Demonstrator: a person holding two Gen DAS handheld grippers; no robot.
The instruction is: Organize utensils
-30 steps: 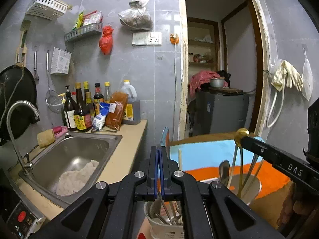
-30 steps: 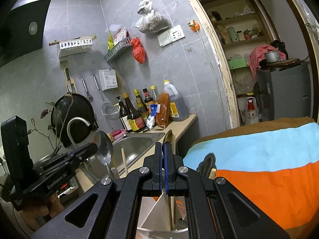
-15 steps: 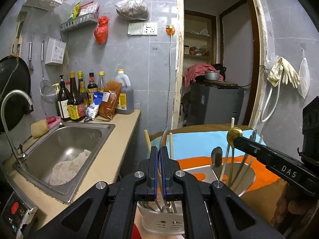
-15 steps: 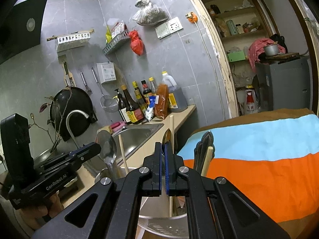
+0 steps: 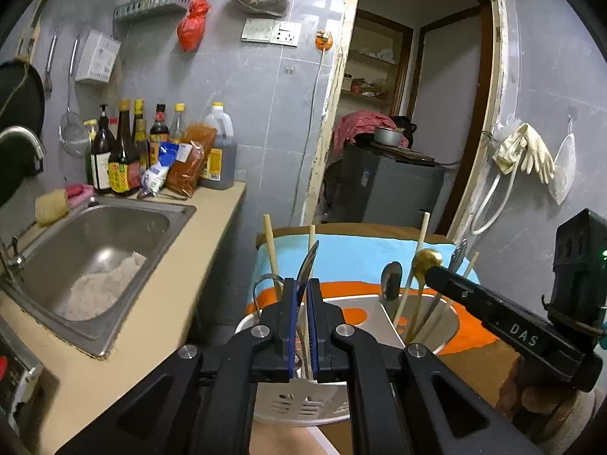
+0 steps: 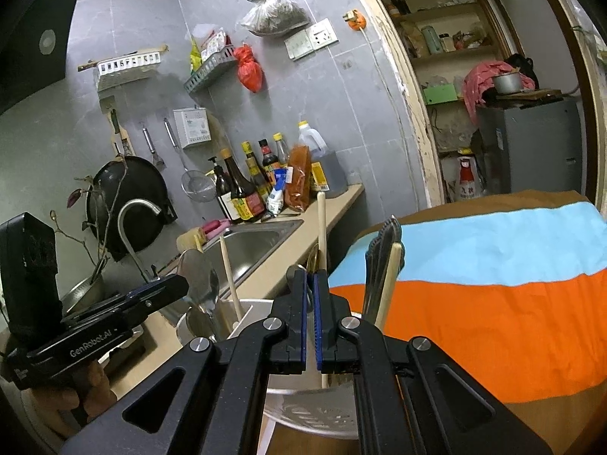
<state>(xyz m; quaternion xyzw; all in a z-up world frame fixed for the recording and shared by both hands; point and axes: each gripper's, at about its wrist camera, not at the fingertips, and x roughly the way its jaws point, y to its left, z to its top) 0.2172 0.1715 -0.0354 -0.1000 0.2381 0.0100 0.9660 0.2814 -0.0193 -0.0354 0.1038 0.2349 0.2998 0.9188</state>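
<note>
Hovering over white utensil holder (image 5: 303, 405), left tongs (image 5: 302, 295) slightly parted around knife (image 5: 308, 265); right tongs (image 6: 310, 295) slightly parted.

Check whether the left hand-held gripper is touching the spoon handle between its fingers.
Cannot tell. In the left wrist view, the left hand-held gripper brackets the spoon handle, but contact is unclear.

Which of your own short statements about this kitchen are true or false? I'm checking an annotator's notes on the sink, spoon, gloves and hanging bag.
1. The stainless steel sink is bare inside. False: a whitish lump lies in it.
2. The gold-coloured metal spoon stands in the right compartment of the white plastic utensil holder. True.
3. Pale rubber gloves hang on the wall right of the doorway. True.
4. The plastic bag under the wall shelf is blue. False: it is red.
</note>
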